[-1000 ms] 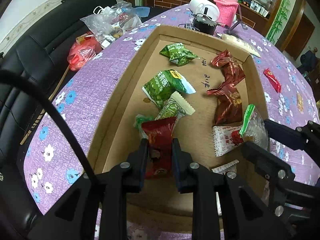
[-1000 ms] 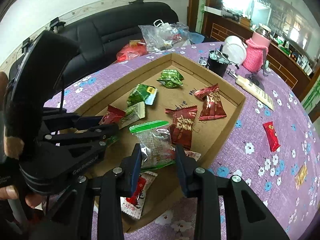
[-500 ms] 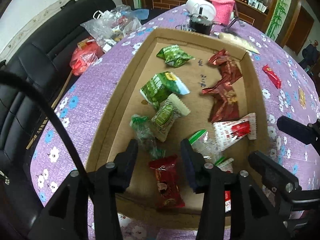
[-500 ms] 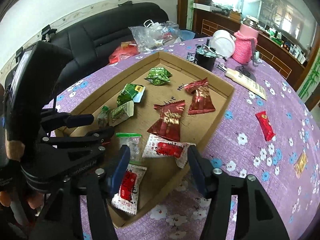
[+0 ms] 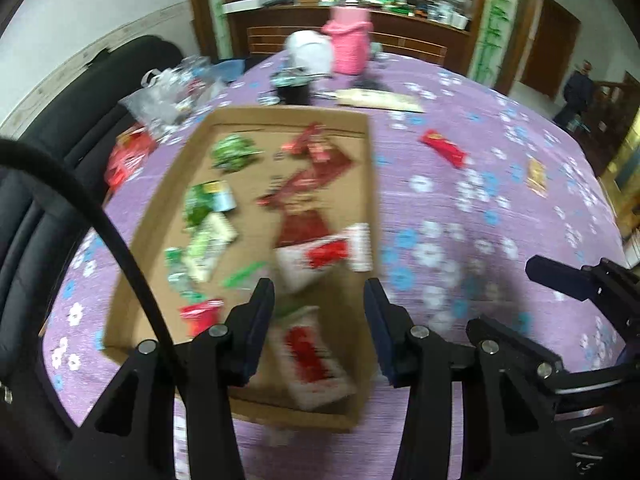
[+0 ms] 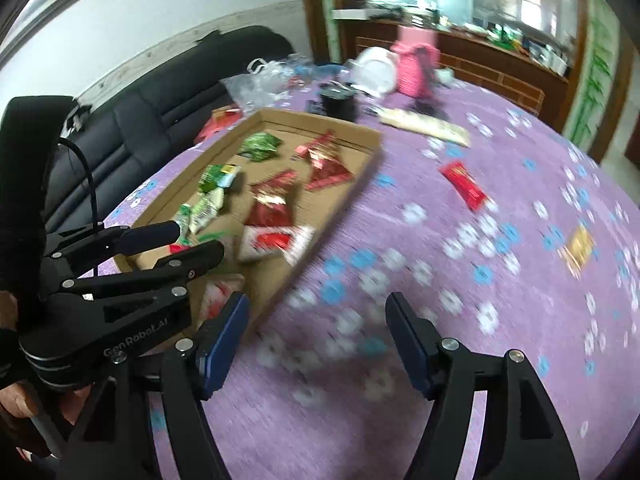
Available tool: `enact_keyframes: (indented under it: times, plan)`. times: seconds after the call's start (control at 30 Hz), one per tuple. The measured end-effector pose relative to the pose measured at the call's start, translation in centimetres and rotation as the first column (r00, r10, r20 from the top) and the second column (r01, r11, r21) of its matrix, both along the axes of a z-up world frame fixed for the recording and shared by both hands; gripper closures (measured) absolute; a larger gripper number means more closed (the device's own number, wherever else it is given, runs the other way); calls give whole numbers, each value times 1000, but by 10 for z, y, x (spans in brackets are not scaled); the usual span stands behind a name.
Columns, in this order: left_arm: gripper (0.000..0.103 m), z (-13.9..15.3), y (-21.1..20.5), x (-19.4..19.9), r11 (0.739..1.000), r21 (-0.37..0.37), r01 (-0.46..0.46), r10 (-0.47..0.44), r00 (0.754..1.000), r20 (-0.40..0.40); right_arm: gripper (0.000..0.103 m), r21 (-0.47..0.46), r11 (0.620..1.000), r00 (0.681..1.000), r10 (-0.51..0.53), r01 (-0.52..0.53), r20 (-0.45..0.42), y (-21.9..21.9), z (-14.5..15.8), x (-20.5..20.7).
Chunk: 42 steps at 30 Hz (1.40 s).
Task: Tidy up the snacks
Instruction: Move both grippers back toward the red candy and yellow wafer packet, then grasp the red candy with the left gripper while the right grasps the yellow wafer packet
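My left claw (image 5: 319, 312) hung over the near right corner of the cardboard tray (image 5: 370, 184), its jaws apart after just opening, nothing clamped between them. A white-and-red snack packet (image 5: 312, 356) lay on the tray floor below and between the fingers, blurred. More green packets (image 5: 208, 236) sat along the tray's left side, dark red ones (image 5: 304, 200) toward the middle.

My right claw (image 6: 316, 332) had also just been opening; it stood wide and empty above the purple flowered tablecloth (image 6: 500, 320), just right of the tray's edge. A red snack bar (image 6: 464, 184) and a gold packet (image 6: 578, 248) lay on the cloth ahead of it, well apart from the fingers.
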State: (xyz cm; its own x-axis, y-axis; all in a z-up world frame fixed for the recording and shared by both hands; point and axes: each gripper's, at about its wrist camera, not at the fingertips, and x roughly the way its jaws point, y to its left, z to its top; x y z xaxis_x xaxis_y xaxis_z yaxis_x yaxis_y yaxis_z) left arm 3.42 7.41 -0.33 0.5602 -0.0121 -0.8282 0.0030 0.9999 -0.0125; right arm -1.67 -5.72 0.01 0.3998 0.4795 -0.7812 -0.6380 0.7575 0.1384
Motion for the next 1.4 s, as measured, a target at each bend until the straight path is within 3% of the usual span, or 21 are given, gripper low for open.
enact_keyframes:
  times: [0.2, 0.53, 0.7, 0.83, 1.03, 1.27, 1.4]
  plan:
    - [55, -1, -60, 0, 995, 6, 99, -99, 995, -9, 31, 17, 993, 993, -113, 114, -33, -65, -7, -2]
    - [55, -25, -151, 17, 976, 34, 216, -212, 973, -95, 30, 20, 961, 957, -274, 277, -95, -156, -28, 13]
    - [55, -16, -149, 79, 991, 42, 126, -121, 987, -105, 30, 16, 945, 943, -326, 328, -62, -179, -25, 55]
    - [55, -11, -135, 144, 1000, 15, 20, -17, 988, -152, 27, 22, 918, 918, -395, 395, -25, -189, -22, 114]
    - [55, -14, -117, 203, 994, -44, -102, 90, 971, -222, 27, 11, 891, 889, -452, 453, -71, -189, -39, 194]
    - [55, -33, -103, 244, 965, -167, -201, 136, 932, -337, 27, -8, 860, 849, -506, 510, -152, -185, -60, 237]
    - [55, -43, -109, 256, 960, -170, -222, 141, 910, -389, 25, -23, 852, 839, -520, 524, -159, -181, -66, 248]
